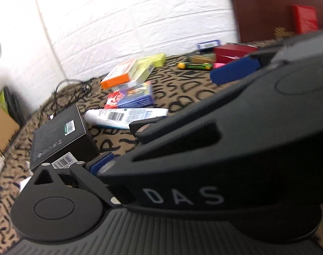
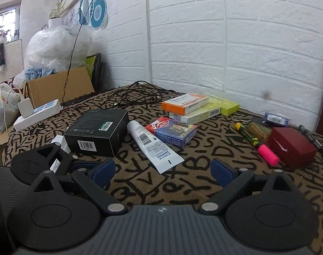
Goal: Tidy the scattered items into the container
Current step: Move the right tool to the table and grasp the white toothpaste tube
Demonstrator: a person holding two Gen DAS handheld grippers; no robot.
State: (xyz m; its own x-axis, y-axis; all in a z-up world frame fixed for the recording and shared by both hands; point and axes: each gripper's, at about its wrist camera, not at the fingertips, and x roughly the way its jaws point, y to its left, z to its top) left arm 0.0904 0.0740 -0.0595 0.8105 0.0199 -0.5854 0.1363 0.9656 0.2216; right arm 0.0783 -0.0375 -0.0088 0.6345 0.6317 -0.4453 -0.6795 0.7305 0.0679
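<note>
Nothing looks tidied yet: every item lies loose on the patterned surface, and no container can be picked out for certain. The red box at the far right may be it, but I cannot tell.

Taking the black box as landmark: the white tube lies just to its right, close beside it. Beyond the tube sits the blue card pack, and behind that a stack of medicine boxes, orange on top, near the brick wall. Well to the right of the black box lie a pink marker, a green-and-yellow pen and the red box, close together. A cable coils behind the black box.

The right gripper hangs over bare surface in front of the tube, jaws spread wide with nothing between them. The left gripper, seen in its own blurred view, is also spread and empty, one blue pad beside the black box.

By my judgement the whole job remains: each item must still be picked up and the container found.
</note>
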